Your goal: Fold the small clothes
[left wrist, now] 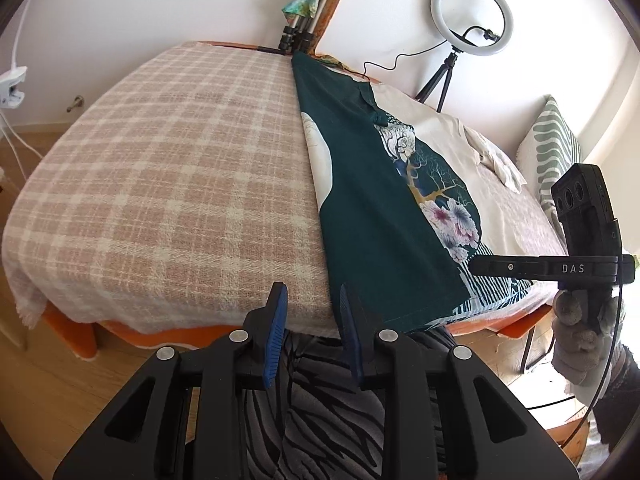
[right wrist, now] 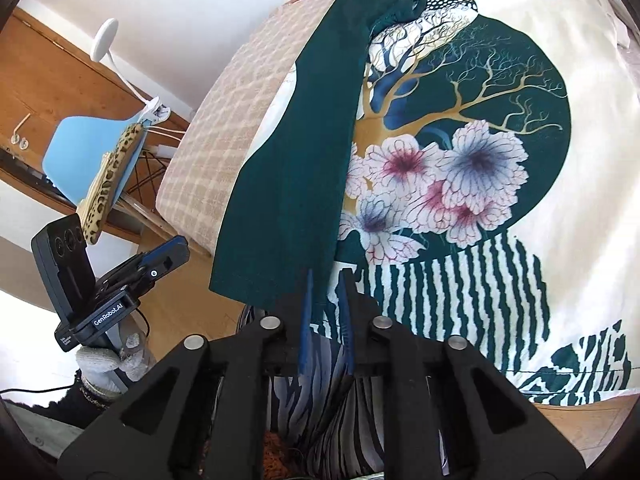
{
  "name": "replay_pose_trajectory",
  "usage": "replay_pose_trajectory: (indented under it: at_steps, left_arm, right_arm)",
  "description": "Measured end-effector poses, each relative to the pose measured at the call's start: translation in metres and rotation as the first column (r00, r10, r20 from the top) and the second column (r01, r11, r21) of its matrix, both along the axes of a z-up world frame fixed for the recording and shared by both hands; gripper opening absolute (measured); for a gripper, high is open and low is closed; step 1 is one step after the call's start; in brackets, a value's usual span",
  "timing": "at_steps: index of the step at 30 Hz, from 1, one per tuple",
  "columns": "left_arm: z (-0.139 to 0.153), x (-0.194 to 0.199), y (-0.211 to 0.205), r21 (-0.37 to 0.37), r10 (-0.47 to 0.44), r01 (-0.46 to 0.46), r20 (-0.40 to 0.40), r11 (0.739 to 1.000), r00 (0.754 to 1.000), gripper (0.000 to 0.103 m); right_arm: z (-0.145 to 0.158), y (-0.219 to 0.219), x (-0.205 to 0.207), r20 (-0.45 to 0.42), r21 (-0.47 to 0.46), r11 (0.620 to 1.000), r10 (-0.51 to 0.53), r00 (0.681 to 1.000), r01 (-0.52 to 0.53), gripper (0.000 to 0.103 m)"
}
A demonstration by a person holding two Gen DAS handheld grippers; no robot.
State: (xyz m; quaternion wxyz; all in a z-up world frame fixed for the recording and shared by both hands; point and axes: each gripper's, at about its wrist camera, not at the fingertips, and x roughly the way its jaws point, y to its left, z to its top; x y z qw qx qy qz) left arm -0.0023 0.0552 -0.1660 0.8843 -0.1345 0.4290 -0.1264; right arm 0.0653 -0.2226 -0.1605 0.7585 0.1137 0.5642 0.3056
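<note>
A cream T-shirt with a dark green round print of a tree and flowers (right wrist: 460, 168) lies flat on the checked blanket (left wrist: 160, 184). Its left side is folded over, so a long dark green strip (right wrist: 288, 184) lies along its left part; the strip also shows in the left wrist view (left wrist: 372, 216). My left gripper (left wrist: 314, 300) is open and empty at the near edge of the table, just left of the strip's hem. My right gripper (right wrist: 326, 280) is open with a narrow gap, at the hem of the green strip; cloth passes behind the fingers.
A ring light on a tripod (left wrist: 472, 16) stands behind the table. A striped cushion (left wrist: 556, 148) lies at the far right. A blue chair with a leopard-print cloth (right wrist: 96, 160) stands left of the table. The orange table edge (left wrist: 132, 336) shows under the blanket.
</note>
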Motion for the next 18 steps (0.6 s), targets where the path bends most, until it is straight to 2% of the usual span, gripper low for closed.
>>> replay_pose_trajectory:
  at_steps: [2, 5, 10, 14, 18]
  left_arm:
    - [0.008, 0.002, -0.007, -0.012, -0.015, 0.016, 0.025, 1.000, 1.000, 0.025]
    - [0.016, 0.009, -0.026, -0.036, -0.066, 0.068, 0.051, 0.997, 0.997, 0.028]
    - [0.026, 0.024, -0.077, -0.030, -0.179, 0.182, 0.079, 0.983, 0.981, 0.028]
    - [0.029, 0.031, -0.124, -0.012, -0.281, 0.283, 0.094, 0.959, 0.955, 0.028]
    - [0.029, 0.034, -0.176, 0.013, -0.391, 0.392, 0.095, 0.920, 0.915, 0.029]
  right_arm:
    - [0.009, -0.015, 0.000, 0.040, -0.007, 0.999, -0.044, 0.998, 0.044, 0.041]
    - [0.021, -0.041, -0.002, 0.084, -0.005, 0.995, -0.097, 0.992, 0.098, 0.041]
    - [0.042, -0.095, -0.010, 0.148, -0.014, 0.977, -0.206, 0.967, 0.211, 0.041]
    - [0.054, -0.140, -0.020, 0.194, -0.033, 0.955, -0.284, 0.939, 0.295, 0.041]
    - [0.058, -0.183, -0.029, 0.208, -0.034, 0.928, -0.356, 0.911, 0.371, 0.041]
